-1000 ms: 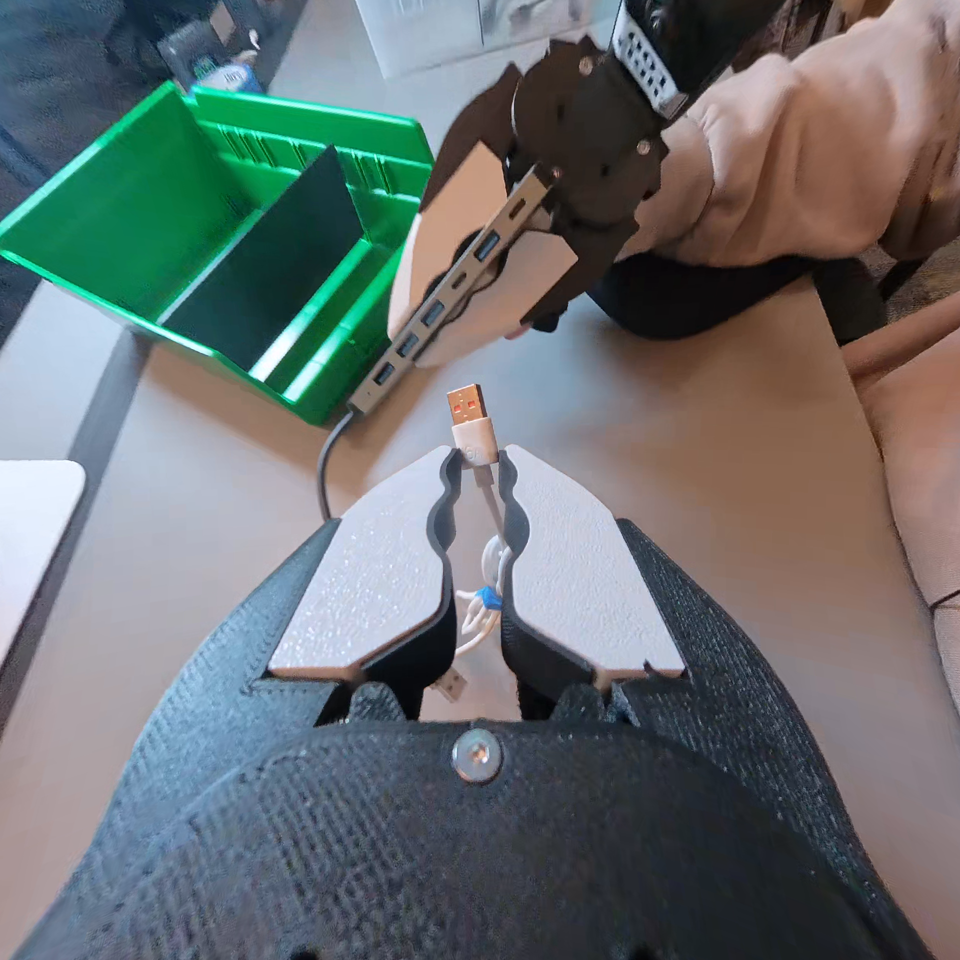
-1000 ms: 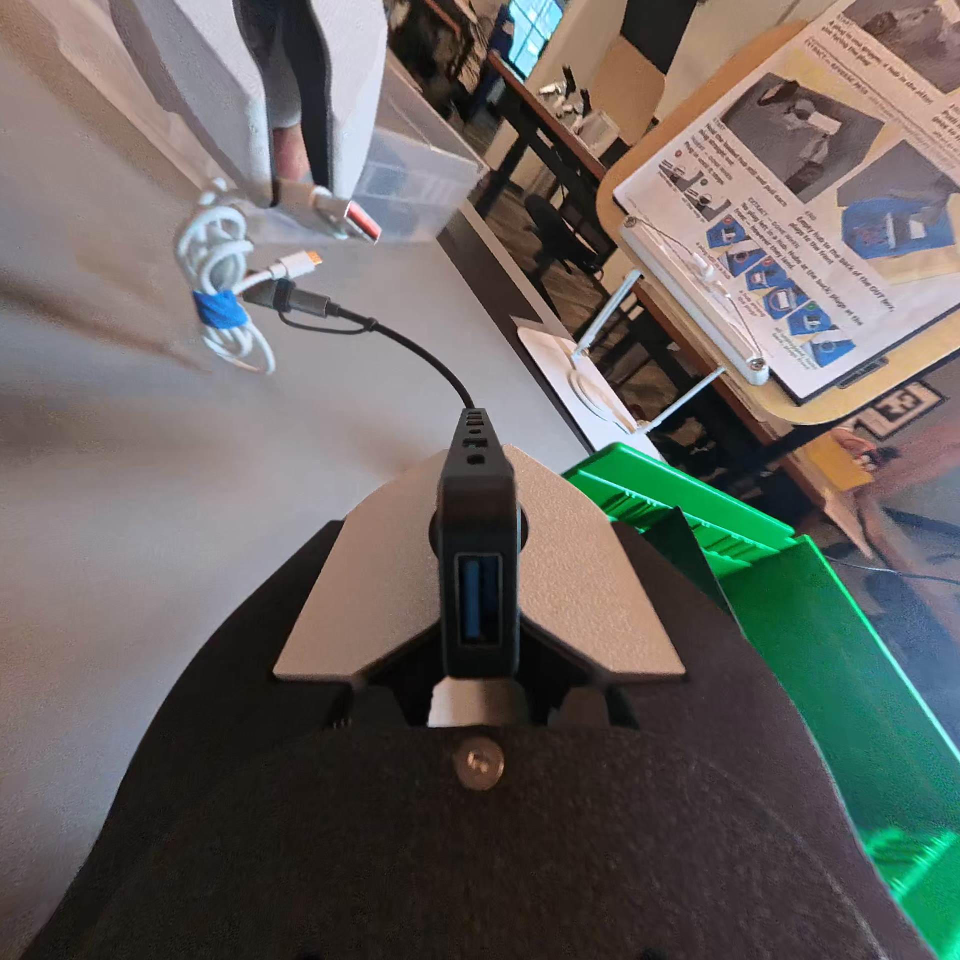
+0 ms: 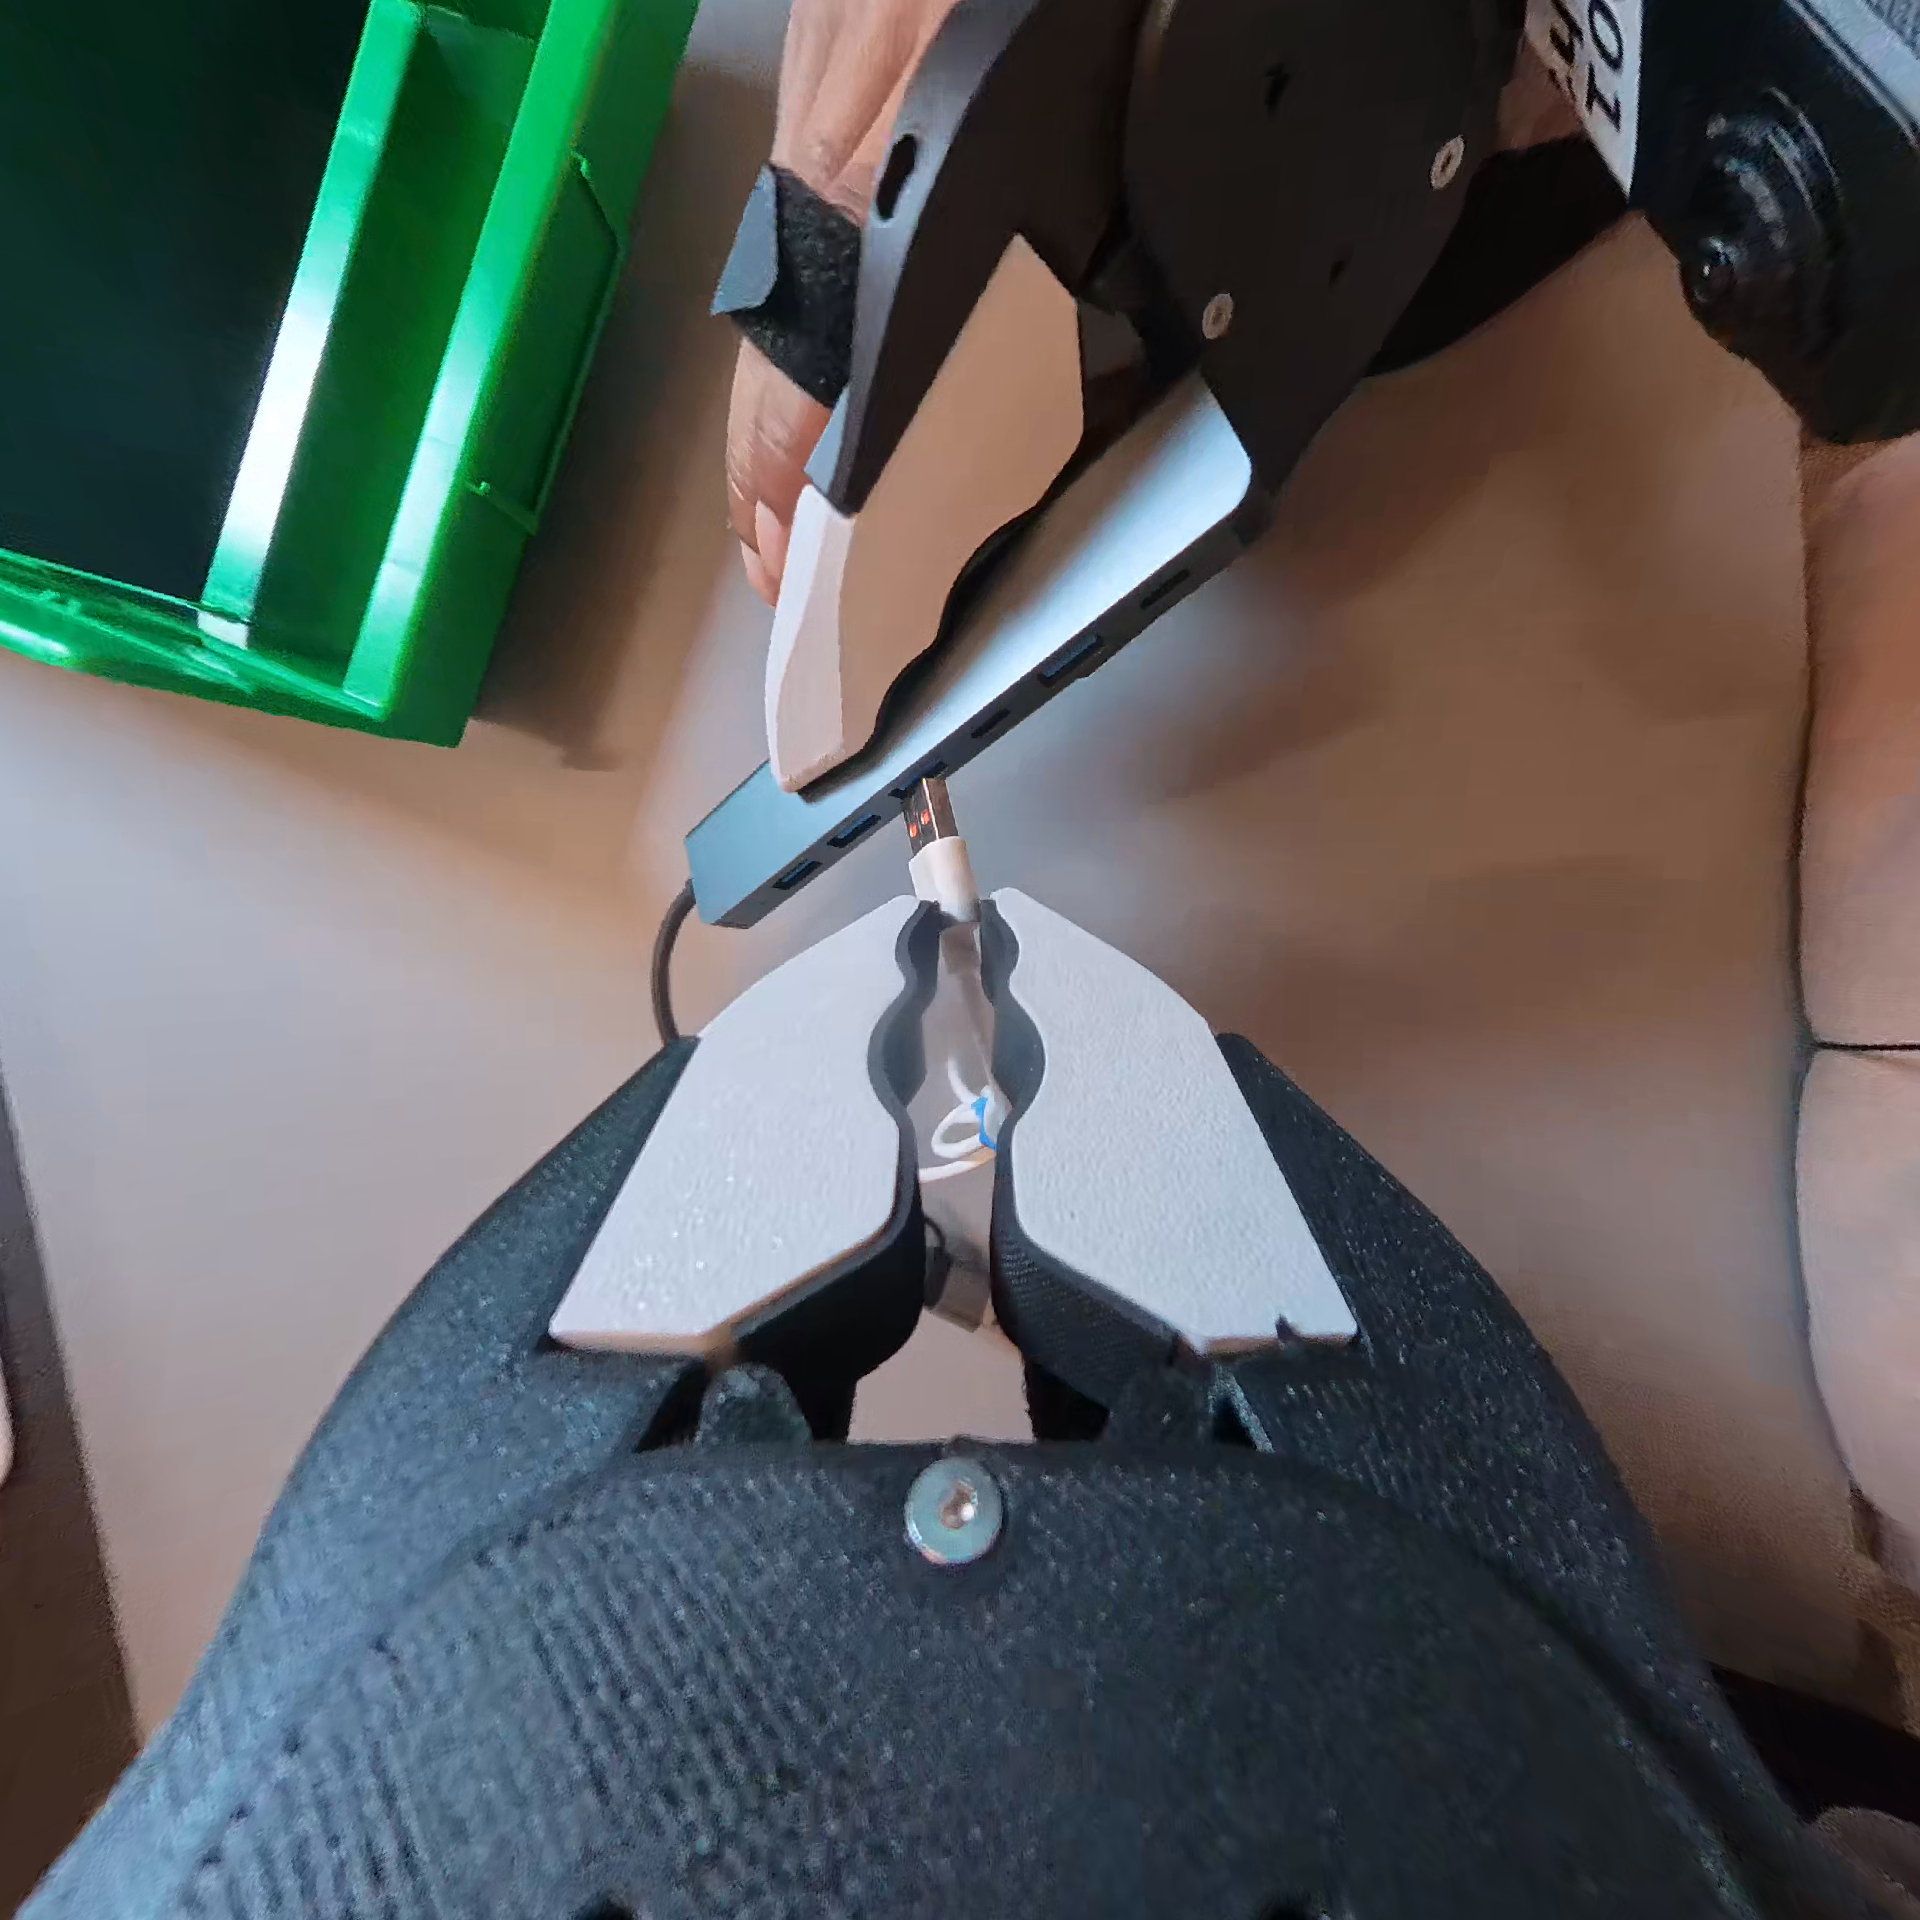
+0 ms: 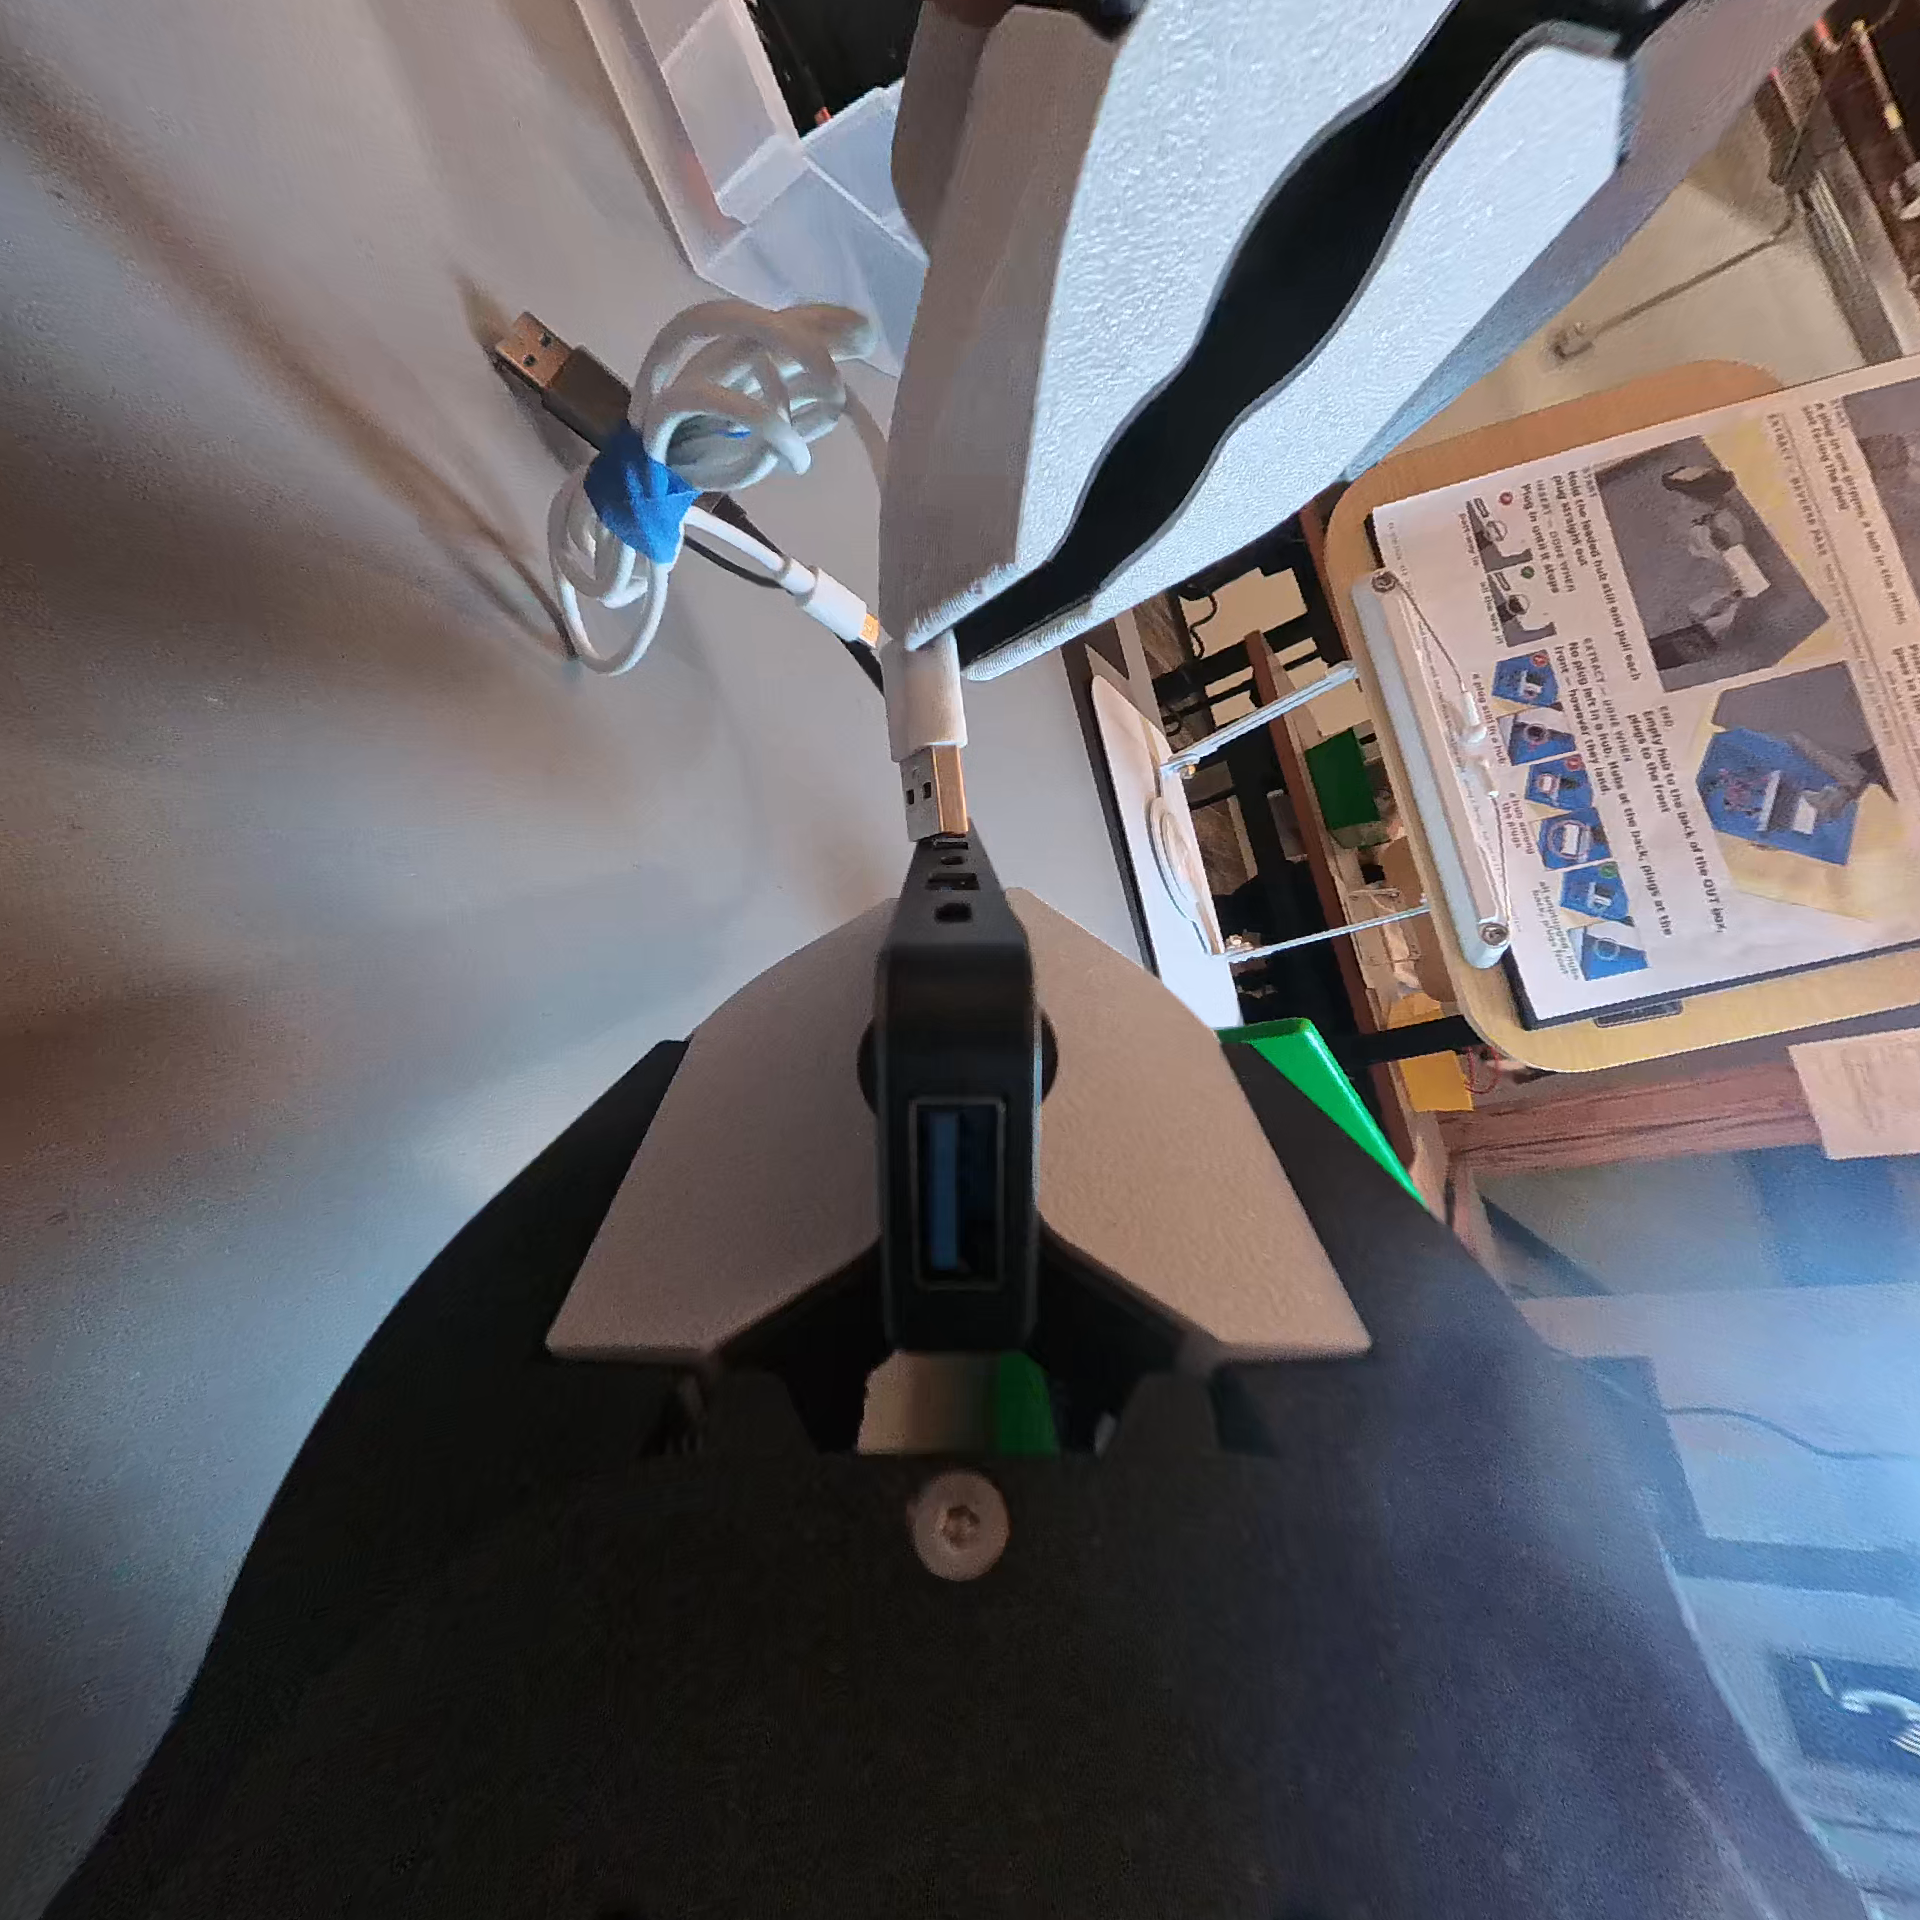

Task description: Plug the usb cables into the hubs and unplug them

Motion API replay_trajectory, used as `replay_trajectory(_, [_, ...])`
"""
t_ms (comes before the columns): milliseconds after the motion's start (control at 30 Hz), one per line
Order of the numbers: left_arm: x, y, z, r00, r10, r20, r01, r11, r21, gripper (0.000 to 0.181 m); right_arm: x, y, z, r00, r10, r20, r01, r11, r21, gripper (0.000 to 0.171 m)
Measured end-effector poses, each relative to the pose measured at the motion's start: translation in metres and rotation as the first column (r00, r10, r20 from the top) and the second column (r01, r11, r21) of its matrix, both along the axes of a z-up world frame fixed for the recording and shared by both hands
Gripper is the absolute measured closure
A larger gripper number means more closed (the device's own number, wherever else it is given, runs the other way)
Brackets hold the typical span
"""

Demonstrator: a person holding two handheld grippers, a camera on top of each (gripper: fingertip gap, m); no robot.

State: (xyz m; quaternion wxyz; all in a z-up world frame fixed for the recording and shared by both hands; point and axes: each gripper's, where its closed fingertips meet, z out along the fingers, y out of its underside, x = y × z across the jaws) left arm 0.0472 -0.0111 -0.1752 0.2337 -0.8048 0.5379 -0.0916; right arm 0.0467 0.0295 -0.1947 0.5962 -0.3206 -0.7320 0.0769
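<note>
My left gripper [image 3: 954, 906] is shut on the white USB cable [image 3: 940, 862] just behind its plug. The metal plug [image 3: 928, 816] points forward and its tip touches the port edge of the grey USB hub [image 3: 1049, 644]. My right gripper [image 4: 956, 914] is shut on the hub [image 4: 956, 1049] and holds it above the table; a blue port faces the right wrist camera. In the right wrist view the plug [image 4: 932, 792] meets the hub's far end, held by the left gripper [image 4: 920, 639]. The coiled cable [image 4: 675, 468], bound with blue tape, hangs below it.
A green bin [image 3: 270, 343] with a dark divider stands at the left on the tan table [image 3: 312, 987]. The hub's own black cable [image 3: 665, 977] hangs down with its plug [image 4: 551, 374] near the coil. A clear plastic box [image 4: 769, 177] and an instruction sheet on a stand [image 4: 1662, 707] lie beyond. Spacing between my two grippers at the tips: around 5 cm.
The two grippers have come together. The plug, which was apart from the hub, now touches its port edge. The hub has tilted and moved nearer to the left gripper.
</note>
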Motion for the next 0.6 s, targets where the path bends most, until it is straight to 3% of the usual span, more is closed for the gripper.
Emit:
replay_trajectory(33, [-0.0004, 0.0003, 0.0003, 0.999, -0.009, -0.034, 0.01, 1.0, 0.021, 0.173, 0.0001, -0.0003, -0.0003, 1.0, 0.002, 0.002, -0.002, 1.0, -0.014, 0.161])
replay_trajectory(300, [0.0001, -0.0005, 0.002, 0.963, -0.107, -0.247, 0.136, 0.986, 0.099, 0.173, -0.0005, -0.0054, -0.0041, 0.999, 0.031, 0.013, -0.03, 0.994, -0.11, 0.161])
replay_trajectory(600, [-0.0029, 0.0055, -0.0019, 0.904, -0.135, -0.405, 0.158, 0.987, 0.024, 0.173, 0.0013, -0.0026, -0.0085, 0.999, 0.007, 0.046, -0.002, 0.994, -0.105, 0.161])
